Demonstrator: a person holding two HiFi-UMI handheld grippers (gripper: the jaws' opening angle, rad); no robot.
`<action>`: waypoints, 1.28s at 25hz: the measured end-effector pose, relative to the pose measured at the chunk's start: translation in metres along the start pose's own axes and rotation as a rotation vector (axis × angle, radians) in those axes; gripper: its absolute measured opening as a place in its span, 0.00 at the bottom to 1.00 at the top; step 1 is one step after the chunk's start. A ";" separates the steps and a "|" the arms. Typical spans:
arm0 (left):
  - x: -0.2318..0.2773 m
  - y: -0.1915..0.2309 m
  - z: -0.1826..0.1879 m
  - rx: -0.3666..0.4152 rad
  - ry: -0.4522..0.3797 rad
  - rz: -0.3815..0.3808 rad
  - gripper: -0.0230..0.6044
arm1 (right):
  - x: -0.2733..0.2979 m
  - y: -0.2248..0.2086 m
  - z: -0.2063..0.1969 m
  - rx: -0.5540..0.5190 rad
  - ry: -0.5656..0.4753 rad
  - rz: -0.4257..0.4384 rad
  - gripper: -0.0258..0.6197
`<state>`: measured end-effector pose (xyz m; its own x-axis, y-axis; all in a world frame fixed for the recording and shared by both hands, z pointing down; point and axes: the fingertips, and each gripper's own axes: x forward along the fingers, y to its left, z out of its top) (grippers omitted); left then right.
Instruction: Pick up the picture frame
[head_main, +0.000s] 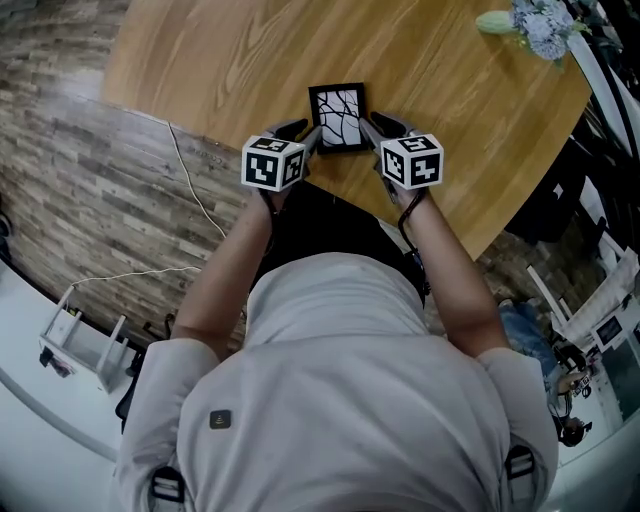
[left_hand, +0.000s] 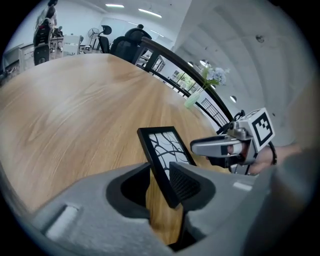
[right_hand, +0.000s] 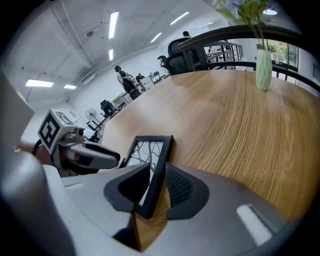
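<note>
Black picture frame (head_main: 338, 117) lying on wooden table (head_main: 200, 60), left gripper (head_main: 304, 131) and right gripper (head_main: 374, 127) both opened wide, a frame edge between each pair of jaws, not clamped.

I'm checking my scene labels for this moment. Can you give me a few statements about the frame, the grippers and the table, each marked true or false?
1. The picture frame rests on the wooden table. True.
2. Only the left gripper is at the frame. False: the right gripper is at its opposite side.
3. The frame shows dark branching lines on white. True.
4. The vase of flowers stands right against the frame. False: it stands well away, near the table's far edge.
5. Both grippers' jaws are shut with nothing between them. False: each pair stands apart with a side edge of the frame between the jaws.
</note>
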<state>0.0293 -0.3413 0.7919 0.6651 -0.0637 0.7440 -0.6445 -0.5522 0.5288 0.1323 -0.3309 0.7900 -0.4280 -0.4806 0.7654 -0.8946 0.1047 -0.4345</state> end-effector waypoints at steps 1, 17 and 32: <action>0.002 0.001 -0.001 -0.010 0.000 0.001 0.24 | 0.002 -0.001 -0.002 0.003 0.006 0.001 0.21; 0.019 0.002 0.000 -0.051 0.006 0.001 0.24 | 0.018 0.000 -0.012 0.004 0.040 -0.012 0.22; 0.020 0.006 0.001 -0.032 -0.027 0.103 0.19 | 0.020 -0.001 -0.012 -0.001 0.026 -0.092 0.19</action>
<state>0.0391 -0.3466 0.8097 0.6041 -0.1416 0.7842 -0.7216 -0.5148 0.4629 0.1232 -0.3298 0.8115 -0.3471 -0.4656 0.8141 -0.9305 0.0624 -0.3611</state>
